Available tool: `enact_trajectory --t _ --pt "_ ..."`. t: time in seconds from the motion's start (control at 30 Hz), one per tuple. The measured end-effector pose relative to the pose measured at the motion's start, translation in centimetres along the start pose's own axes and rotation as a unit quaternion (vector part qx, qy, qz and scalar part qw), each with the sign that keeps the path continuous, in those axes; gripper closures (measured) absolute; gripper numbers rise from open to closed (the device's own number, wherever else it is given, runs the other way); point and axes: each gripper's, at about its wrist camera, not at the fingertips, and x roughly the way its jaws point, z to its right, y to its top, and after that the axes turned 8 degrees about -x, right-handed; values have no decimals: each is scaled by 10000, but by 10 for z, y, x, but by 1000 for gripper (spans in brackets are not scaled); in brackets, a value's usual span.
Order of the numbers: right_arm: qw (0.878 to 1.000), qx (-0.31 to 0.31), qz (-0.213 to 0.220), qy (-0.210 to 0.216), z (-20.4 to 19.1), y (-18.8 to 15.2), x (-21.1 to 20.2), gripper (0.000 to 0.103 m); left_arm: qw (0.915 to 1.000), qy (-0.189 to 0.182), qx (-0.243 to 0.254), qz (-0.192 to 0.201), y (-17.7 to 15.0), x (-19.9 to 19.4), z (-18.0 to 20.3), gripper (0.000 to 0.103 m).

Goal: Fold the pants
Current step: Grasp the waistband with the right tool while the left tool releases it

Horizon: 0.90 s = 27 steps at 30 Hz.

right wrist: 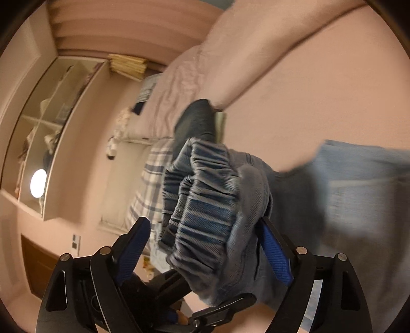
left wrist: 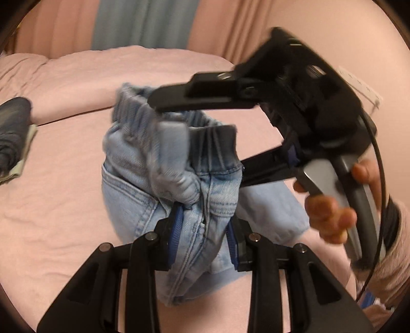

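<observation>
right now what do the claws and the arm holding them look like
Both claws are black plastic linkages with silver pivot bolts and ribbed blue pads: the left claw and the right claw. The right one has a grey handle and a thin black cable. The person wears a fuzzy pinkish sleeve.

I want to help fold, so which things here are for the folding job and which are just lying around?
For the job:
light blue jeans, bunched up above the bed
left gripper, shut on the jeans
right gripper, open around the waistband

Just lying about:
dark folded clothes on the bed
pink bedsheet
curtains
shelf on the wall
</observation>
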Motion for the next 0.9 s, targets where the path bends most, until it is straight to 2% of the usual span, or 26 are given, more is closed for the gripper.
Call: enact_trajectory --t 0.13,0.23,0.3,0.33,0.37,0.4,0.43,0.67,0.9 --pt "9981 258 -177 -539 19 -1 -8 18 9999 -13 63 -151 -2 12 3 69" --pt "9960 150 -143 -868 24 1 -10 18 9998 14 -41 -196 -3 12 0 69" --pt "9946 91 -77 -1028 27 4 -13 32 9996 -7 -201 -200 -3 7 -6 66" --pt "9947 57 -38 -1026 28 5 -14 35 9993 -60 -316 -204 -2 5 -11 59" --pt "9944 17 -31 -1058 28 6 -16 42 9981 -211 -542 -191 -2 2 -18 48" --pt "9933 -71 -14 -1149 28 6 -17 51 9968 -294 -723 -156 -4 -1 -22 41" --pt "9927 -117 -4 -1199 28 6 -18 53 9956 -321 -872 -116 -5 -4 -27 33" --pt "9933 71 115 -1145 41 -2 -28 54 9859 -203 -1660 -39 -20 -20 -59 29" --pt "9944 205 415 -949 47 -21 -47 61 9753 -4 -2208 -49 -30 -26 -72 24"
